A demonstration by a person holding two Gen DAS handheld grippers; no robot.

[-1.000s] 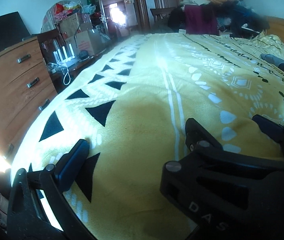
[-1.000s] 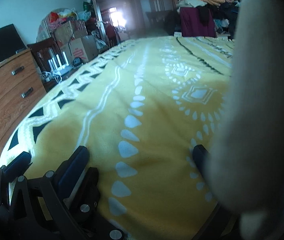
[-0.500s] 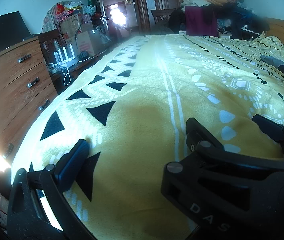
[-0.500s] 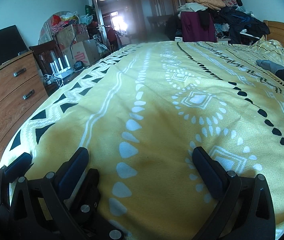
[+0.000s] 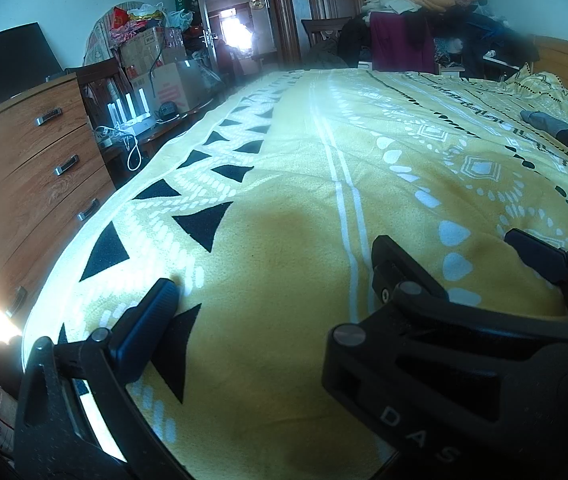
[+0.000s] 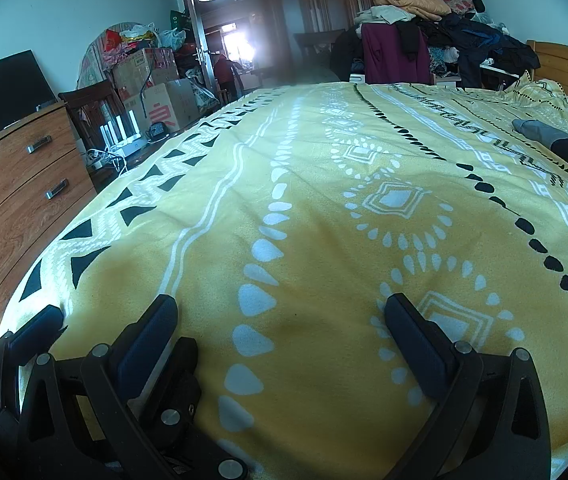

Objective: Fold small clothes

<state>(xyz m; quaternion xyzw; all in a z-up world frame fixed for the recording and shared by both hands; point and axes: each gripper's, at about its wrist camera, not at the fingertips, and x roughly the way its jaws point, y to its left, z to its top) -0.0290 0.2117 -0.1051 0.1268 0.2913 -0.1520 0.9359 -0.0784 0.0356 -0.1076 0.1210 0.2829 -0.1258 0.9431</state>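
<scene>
A yellow patterned bedspread (image 6: 303, 208) fills the room, wooden drawers (image 6: 12, 196) left, stacked boxes (image 6: 156, 92) by the bright far doorway (image 6: 240, 48).

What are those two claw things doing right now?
Left gripper open, empty. Right gripper open, empty. Grey and dark garment far right on yellow patterned blanket. Nothing between.

Loads of open space straight ahead, the yellow blanket (image 6: 307, 208) is flat and bare across the whole middle of the bed. Only thing lying on it is a dark grey garment (image 6: 551, 138) way off on the right side. Left edge is hemmed in by the wooden dresser (image 5: 24, 168), and stacked boxes (image 6: 156, 96) crowd the far left corner
</scene>
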